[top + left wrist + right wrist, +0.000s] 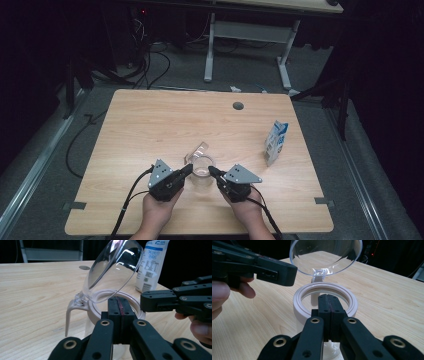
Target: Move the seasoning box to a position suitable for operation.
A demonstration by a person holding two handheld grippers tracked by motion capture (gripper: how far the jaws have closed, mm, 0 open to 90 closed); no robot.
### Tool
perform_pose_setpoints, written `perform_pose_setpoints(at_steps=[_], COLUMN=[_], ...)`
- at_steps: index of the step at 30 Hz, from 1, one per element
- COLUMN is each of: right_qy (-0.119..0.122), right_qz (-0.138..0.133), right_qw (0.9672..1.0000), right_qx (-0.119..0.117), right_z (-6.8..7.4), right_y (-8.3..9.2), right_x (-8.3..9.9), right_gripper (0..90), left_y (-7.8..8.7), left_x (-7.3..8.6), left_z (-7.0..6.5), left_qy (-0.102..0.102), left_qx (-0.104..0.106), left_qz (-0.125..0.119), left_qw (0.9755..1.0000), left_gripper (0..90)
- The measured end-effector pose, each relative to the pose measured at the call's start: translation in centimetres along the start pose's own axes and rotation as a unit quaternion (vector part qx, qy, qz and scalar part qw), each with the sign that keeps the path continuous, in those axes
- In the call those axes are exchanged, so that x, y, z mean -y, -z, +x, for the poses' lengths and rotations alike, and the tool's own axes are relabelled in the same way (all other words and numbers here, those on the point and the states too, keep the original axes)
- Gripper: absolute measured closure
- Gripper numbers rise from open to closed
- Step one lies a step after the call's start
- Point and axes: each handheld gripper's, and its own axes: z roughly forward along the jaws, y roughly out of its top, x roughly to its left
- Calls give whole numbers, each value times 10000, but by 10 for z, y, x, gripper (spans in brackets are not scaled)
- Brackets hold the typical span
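A clear container with a pale ring-shaped rim (325, 301) stands on the wooden table (150, 125), toward the near edge and about midway across it. Its transparent domed lid (112, 271) is hinged at the far side of the rim and stands tipped up and open; a pale tab (69, 316) hangs down from the rim beside the hinge.

The left gripper (187, 171) comes in from the left with its tips at the rim, and the right gripper (214, 172) mirrors it from the right, so the container sits between the two. In each gripper's own view the two black jaws are pressed flat together with nothing between them, the closed tips just at or over the near edge of the rim; whether they actually touch it I cannot tell. A hand (157, 210) holds each gripper from the near edge of the table.

Off to the right, well apart from the container, a blue and white carton (276, 142) stands upright. A small dark round hole (238, 106) sits near the table's far edge.
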Motion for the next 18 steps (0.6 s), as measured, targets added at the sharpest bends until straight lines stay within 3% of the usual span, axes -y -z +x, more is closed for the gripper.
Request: perform_pose_setpoints(at_steps=[6, 7, 9, 18], right_qy=[1, 0, 4, 16], right_qz=[-14, -17, -11, -32], right_qw=[10000, 10000, 10000, 10000], right_qx=[-1, -9, -5, -3], right_z=[0, 0, 0, 0], right_y=[0, 0, 0, 0], right_x=[0, 1, 1, 1], right_gripper=[900, 900, 900, 900], left_y=[-1, 1, -1, -1], left_x=[-5, -6, -8, -14], left_z=[2, 5, 4, 11], left_qy=[5, -125, 14, -13], left_qx=[23, 13, -64, -169], left_qz=[-101, 17, -113, -189], left_qw=[9999, 9999, 9999, 9997], left_gripper=[898, 898, 898, 897])
